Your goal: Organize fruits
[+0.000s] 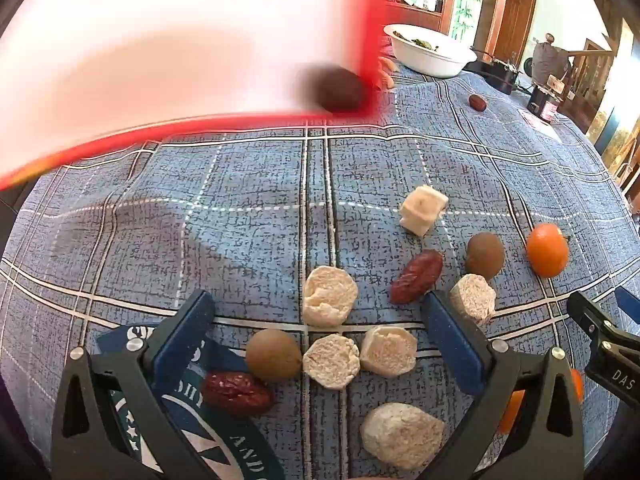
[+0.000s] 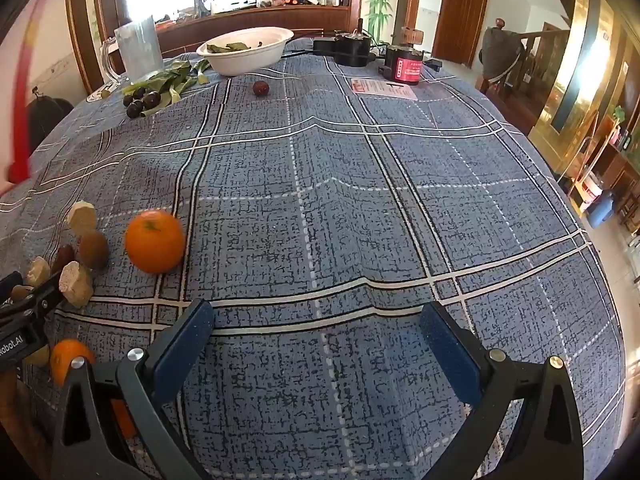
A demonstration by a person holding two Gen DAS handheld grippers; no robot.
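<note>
- My left claw (image 1: 318, 320) stands wide over the tabletop (image 1: 240, 208), holding nothing.
- Between its fingers lie pale chunks (image 1: 330, 296), a longan (image 1: 273, 355) and a date (image 1: 236, 394).
- At 2 o'clock from it sit a second date (image 1: 417, 276), another longan (image 1: 485, 256) and an orange (image 1: 547, 250), near each other.
- A blurred red-edged white thing (image 1: 180, 60) fills my upper left; I cannot tell what it is.
- My right claw (image 2: 318, 320) is wide too, over bare cloth (image 2: 320, 200); the orange sits at 10 o'clock.
- A white bowl (image 2: 248, 52) stands far at 12 o'clock.
</note>
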